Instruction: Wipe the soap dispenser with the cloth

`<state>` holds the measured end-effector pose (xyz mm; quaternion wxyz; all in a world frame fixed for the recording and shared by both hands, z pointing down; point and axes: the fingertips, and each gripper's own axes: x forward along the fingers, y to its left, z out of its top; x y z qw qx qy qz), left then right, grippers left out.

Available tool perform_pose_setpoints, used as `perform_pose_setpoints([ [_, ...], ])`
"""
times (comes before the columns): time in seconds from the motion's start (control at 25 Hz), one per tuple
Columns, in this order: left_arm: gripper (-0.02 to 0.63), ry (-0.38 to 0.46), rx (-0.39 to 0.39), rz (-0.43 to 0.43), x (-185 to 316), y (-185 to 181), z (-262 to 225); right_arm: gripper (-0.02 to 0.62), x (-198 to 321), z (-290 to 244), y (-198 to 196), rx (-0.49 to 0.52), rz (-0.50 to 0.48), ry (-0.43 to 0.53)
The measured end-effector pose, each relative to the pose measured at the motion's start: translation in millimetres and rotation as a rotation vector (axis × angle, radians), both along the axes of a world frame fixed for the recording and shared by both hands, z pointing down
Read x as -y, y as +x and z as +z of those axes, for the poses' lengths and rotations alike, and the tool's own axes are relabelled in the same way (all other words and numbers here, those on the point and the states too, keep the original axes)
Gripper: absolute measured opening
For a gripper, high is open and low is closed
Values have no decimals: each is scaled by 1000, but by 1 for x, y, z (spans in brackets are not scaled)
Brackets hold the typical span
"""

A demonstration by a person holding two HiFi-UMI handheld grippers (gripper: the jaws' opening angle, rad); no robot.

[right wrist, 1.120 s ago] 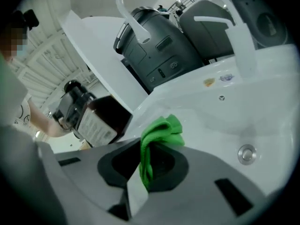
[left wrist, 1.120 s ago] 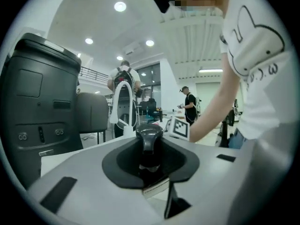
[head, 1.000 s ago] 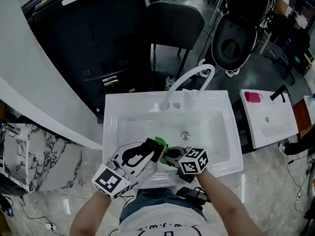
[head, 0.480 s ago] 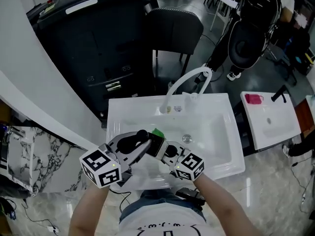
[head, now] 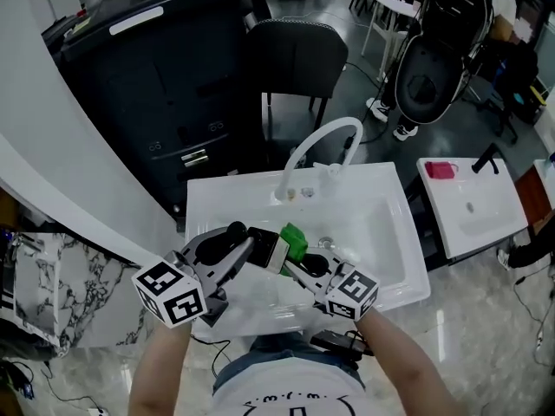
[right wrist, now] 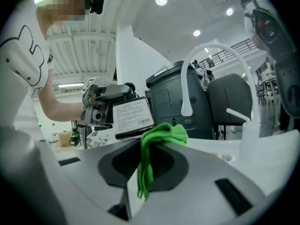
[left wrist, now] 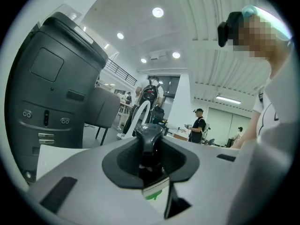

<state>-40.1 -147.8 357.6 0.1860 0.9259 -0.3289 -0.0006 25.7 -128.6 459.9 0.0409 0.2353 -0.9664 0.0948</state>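
Your left hand-held gripper is clamped narrowly on the soap dispenser by its black pump, and the bottle is tipped over sideways. Your right hand-held gripper pinches the green cloth, with its bunched end just beside the soap dispenser's label. Both are above the white sink, and the faucet is beyond them.

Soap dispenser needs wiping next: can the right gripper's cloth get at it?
Probably yes: the left gripper holds the soap dispenser beside the cloth in the right gripper, nothing between them.
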Motion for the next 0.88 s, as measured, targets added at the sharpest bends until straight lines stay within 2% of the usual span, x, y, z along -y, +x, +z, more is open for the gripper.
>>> perform_pose_setpoints([
  [0.2, 103, 17, -20, -17, 5, 10, -13, 44, -5, 2, -1, -10, -3, -16],
  [0.36, 103, 39, -57, -28, 12, 18, -33, 44, -11, 9, -24, -38, -57, -21],
  [0.52, 103, 12, -80, -23, 12, 26, -38, 44, -11, -2, -44, -19, -77, 13],
  [0.68, 103, -15, -98, -7, 6, 20, -36, 44, -18, -6, -50, -52, -88, 55],
  [0.88, 103, -7, -64, -10, 5, 11, -30, 44, -19, -5, -45, -75, -73, 60],
])
